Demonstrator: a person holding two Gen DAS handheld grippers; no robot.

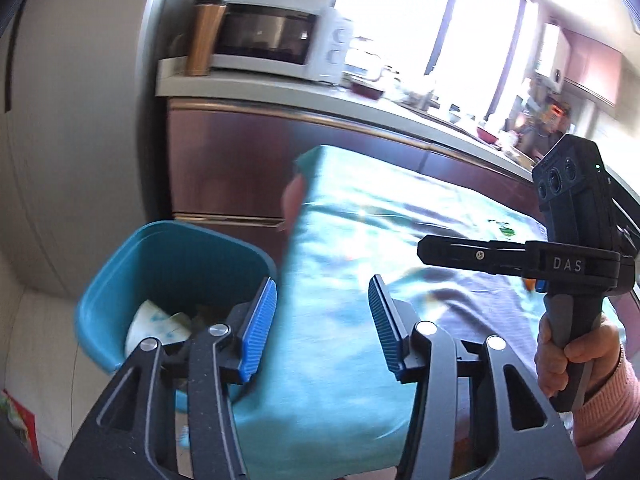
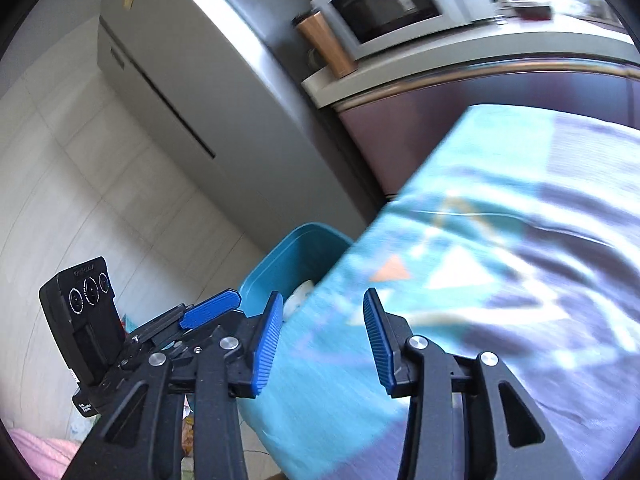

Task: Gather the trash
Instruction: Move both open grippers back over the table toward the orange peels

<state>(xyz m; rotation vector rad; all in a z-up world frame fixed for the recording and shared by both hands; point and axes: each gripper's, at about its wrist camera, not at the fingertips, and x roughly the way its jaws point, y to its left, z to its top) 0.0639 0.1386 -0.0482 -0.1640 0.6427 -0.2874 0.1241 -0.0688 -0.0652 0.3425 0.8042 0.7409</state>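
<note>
A blue trash bin (image 1: pixel 172 264) stands on the floor at the left end of a table covered by a teal patterned cloth (image 1: pixel 360 340). White crumpled paper trash (image 1: pixel 156 324) lies inside it. My left gripper (image 1: pixel 322 320) hovers over the table's corner beside the bin, open, with nothing between its blue pads. In the right wrist view the bin (image 2: pixel 288 264) shows just past the table edge, with white trash (image 2: pixel 300 296) in it. My right gripper (image 2: pixel 320 336) is also open and empty above the cloth. The left gripper (image 2: pixel 224 306) is at its left, near the bin's rim.
A microwave (image 1: pixel 272 40) and a copper tumbler (image 1: pixel 204 36) sit on the counter above brown cabinets (image 1: pixel 224 160). A grey fridge (image 2: pixel 180 80) stands left of them over a pale tiled floor (image 2: pixel 80 200). A hand in a pink sleeve (image 1: pixel 568 356) holds the right gripper's handle.
</note>
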